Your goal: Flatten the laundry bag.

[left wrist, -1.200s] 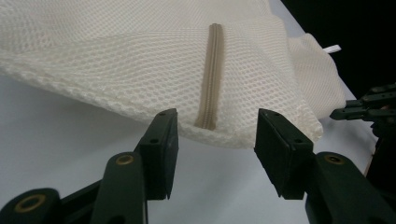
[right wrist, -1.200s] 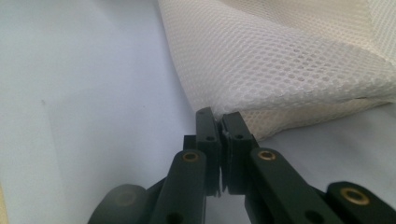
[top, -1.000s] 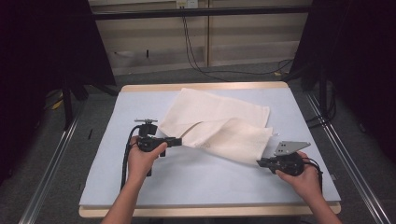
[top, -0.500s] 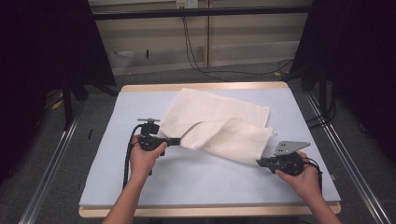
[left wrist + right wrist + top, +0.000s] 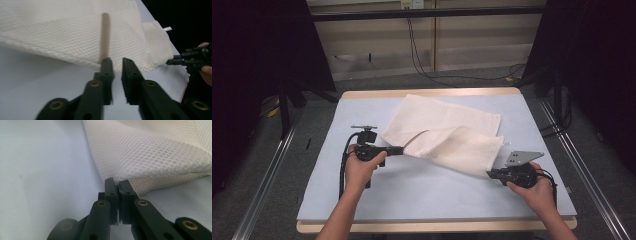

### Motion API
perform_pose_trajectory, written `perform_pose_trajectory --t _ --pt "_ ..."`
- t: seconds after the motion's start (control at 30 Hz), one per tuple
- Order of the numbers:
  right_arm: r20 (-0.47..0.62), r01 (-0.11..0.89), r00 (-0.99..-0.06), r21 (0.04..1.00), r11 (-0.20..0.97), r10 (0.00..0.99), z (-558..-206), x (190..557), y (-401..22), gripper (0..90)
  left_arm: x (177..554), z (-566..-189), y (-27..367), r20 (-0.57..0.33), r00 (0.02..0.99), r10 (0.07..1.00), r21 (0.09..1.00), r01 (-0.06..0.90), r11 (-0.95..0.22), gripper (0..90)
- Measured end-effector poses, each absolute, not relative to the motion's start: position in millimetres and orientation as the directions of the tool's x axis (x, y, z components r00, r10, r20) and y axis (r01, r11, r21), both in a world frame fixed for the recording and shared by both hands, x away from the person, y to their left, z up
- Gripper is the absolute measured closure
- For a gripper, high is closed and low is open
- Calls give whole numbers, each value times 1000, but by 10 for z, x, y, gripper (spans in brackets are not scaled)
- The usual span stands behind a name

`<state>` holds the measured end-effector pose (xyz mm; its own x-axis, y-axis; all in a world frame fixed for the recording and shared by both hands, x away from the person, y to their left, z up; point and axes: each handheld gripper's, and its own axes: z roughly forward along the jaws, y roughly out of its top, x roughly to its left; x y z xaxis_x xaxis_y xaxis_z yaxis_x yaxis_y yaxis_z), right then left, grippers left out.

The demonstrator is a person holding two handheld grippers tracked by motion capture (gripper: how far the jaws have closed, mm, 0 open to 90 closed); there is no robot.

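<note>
Two grippers are set at a soft, light mesh cloth (image 5: 447, 135) mid-table: the right gripper (image 5: 490, 173) is clamped on its near right corner, while the left gripper (image 5: 117, 62), just parted, grips nothing, so edges are judged best held.

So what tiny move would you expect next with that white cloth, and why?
Probably the left tongs should nudge forward and close on the cloth edge. Their jaws have just been opening and now stand apart with a gap at the fold, nothing pinched between them. The right tongs are shut on the cloth's other corner, so one side looks ready to lift and the other not.
</note>
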<state>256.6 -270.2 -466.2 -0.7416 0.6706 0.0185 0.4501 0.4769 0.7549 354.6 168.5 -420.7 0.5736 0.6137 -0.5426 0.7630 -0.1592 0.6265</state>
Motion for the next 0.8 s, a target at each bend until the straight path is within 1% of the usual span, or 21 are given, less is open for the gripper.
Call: perform_pose_trajectory --t 0.07,0.1,0.17,0.2,0.27,0.3,0.33,0.37,0.4,0.47,0.53,0.8 --pt "19 451 -742 753 478 670 -4662 2564 -2699 870 3492 -4172 1526 -457 625 634 674 708 -211 573" --pt "18 450 -743 754 479 669 -4663 2564 -2697 870 3492 -4172 1526 -457 625 634 674 708 -211 534" --pt "16 449 -744 752 482 668 -4662 2562 -2698 870 3464 -4123 1447 -416 661 624 694 675 -252 532" --pt "17 447 -746 754 481 666 -4662 2561 -2698 869 3454 -4107 1413 -400 678 617 700 660 -271 503" --pt "17 448 -743 755 478 670 -4662 2558 -2696 869 3439 -4078 1352 -364 700 614 717 631 -295 419" --pt "15 450 -743 752 482 669 -4660 2560 -2699 868 3439 -4070 1320 -364 703 611 724 626 -289 342" --pt "15 450 -743 752 482 669 -4660 2560 -2699 868 3443 -4059 1298 -340 709 618 733 611 -298 342" --pt "20 450 -744 754 478 668 -4662 2562 -2699 868 3441 -4047 1275 -290 726 623 753 575 -320 286" --pt "20 450 -744 754 478 668 -4662 2564 -2701 868 3435 -4036 1243 -265 738 620 765 553 -330 245" --pt "19 448 -744 756 477 668 -4660 2563 -2703 867 3437 -4031 1195 -267 751 604 764 547 -342 231" --pt "19 450 -743 754 479 669 -4662 2563 -2699 866 3429 -4032 1135 -255 763 595 764 536 -359 187" --pt "16 448 -743 755 479 670 -4658 2563 -2700 866 3437 -4092 993 -203 775 599 758 512 -405 116"
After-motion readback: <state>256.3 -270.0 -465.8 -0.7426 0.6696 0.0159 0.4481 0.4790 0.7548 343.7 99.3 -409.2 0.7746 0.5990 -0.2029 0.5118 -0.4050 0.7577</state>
